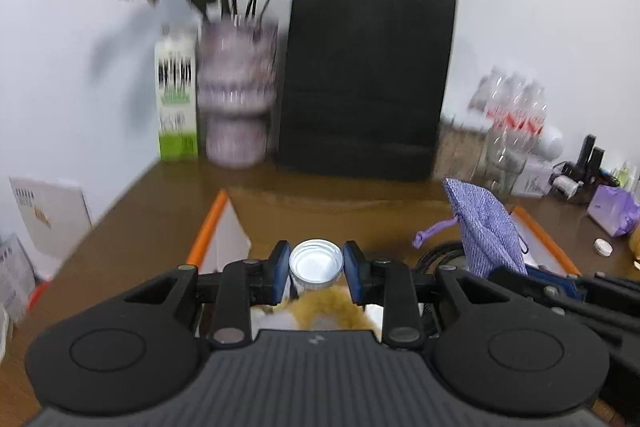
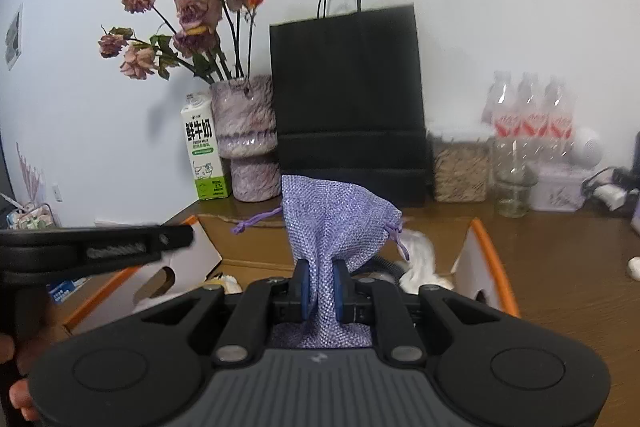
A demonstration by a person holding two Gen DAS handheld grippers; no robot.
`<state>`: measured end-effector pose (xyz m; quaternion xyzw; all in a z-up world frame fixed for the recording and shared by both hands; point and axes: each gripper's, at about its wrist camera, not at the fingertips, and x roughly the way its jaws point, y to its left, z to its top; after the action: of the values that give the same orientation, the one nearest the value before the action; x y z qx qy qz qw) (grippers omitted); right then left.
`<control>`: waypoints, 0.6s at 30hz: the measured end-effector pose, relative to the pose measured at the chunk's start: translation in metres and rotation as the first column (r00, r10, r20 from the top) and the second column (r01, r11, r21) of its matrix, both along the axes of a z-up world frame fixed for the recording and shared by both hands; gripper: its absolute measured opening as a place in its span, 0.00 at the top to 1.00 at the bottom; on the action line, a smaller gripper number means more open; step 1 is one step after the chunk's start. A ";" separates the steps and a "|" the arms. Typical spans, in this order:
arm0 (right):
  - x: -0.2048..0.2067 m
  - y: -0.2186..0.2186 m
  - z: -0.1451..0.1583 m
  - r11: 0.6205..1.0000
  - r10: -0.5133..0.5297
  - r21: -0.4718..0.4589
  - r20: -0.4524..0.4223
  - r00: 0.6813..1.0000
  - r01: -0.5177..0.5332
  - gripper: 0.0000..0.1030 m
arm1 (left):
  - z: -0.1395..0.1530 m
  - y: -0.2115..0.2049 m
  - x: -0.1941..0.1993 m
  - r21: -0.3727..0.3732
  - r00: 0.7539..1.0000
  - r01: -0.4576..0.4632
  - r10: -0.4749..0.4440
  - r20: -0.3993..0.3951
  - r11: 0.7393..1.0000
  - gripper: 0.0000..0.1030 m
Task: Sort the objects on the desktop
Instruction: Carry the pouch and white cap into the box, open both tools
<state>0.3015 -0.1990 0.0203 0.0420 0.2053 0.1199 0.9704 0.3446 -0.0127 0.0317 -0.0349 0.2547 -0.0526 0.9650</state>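
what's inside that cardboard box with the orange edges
Inside the box: a dark cable, something white and fluffy, tan fur. The grippers hide the rest.

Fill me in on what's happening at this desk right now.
A person is sorting desk clutter with a handheld gripper in each hand. The left gripper is closed on a small silver tin; the right gripper pinches a purple drawstring pouch. Both are held above an open cardboard box with orange edges, in front of a black paper bag.
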 end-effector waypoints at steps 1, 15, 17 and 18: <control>0.003 0.001 -0.006 1.000 0.012 -0.005 -0.005 1.000 -0.012 0.89 | -0.002 0.002 0.005 -0.007 1.000 0.005 -0.005 -0.012 1.000 0.71; -0.009 0.002 -0.016 0.997 -0.051 -0.055 0.086 0.995 0.056 0.04 | -0.014 -0.004 -0.004 0.046 0.996 -0.074 0.071 0.060 0.996 0.00; -0.015 0.001 -0.014 0.995 -0.069 -0.064 0.122 0.990 0.077 0.01 | -0.012 -0.006 -0.008 0.060 0.993 -0.083 0.078 0.087 0.995 0.00; -0.016 0.001 -0.013 0.994 -0.078 -0.072 0.128 0.989 0.088 0.00 | -0.012 -0.008 -0.010 0.075 0.992 -0.091 0.084 0.094 0.993 0.00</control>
<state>0.2851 -0.1977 0.0070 0.0054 0.1468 0.0736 0.9864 0.3351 -0.0210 0.0198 -0.0056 0.2109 -0.0017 0.9775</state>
